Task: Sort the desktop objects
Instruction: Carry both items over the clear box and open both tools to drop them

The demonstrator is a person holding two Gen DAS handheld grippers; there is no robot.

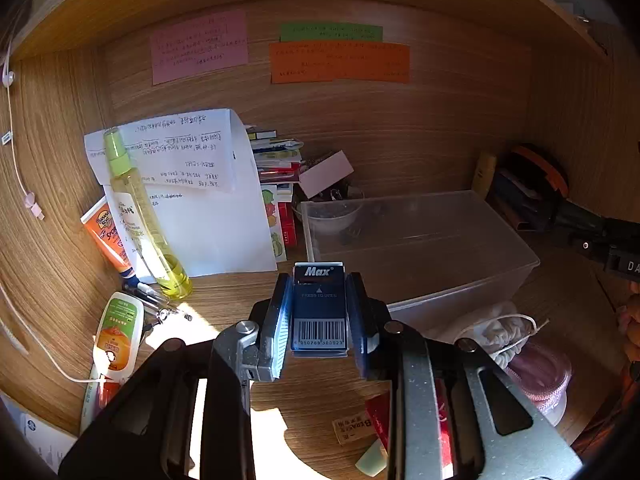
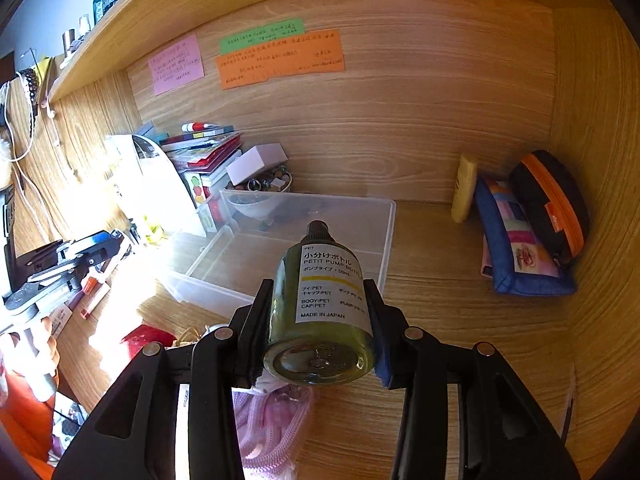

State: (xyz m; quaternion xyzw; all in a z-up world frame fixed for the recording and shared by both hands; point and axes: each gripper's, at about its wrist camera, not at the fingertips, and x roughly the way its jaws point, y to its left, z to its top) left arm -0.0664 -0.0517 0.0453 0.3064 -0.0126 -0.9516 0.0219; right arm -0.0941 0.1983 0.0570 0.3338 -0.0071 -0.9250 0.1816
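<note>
My left gripper (image 1: pixel 319 300) is shut on a blue Max staple box (image 1: pixel 319 308) and holds it above the desk, just in front of the clear plastic bin (image 1: pixel 420 248). My right gripper (image 2: pixel 320 304) is shut on a small green pump bottle (image 2: pixel 320 312) with a white label, tilted with its black cap toward the same bin (image 2: pixel 312 224). The bin looks empty inside. The left gripper (image 2: pixel 80 248) also shows at the left edge of the right wrist view.
A tall yellow spray bottle (image 1: pixel 140 216), sunscreen tubes (image 1: pixel 106 240) and papers (image 1: pixel 200 184) lean at the left. Stacked books (image 2: pixel 204 148) and a bowl of small items (image 2: pixel 264 184) stand behind the bin. Pouches (image 2: pixel 532 228) lie at the right corner. A pink cord (image 2: pixel 268 420) lies near the front.
</note>
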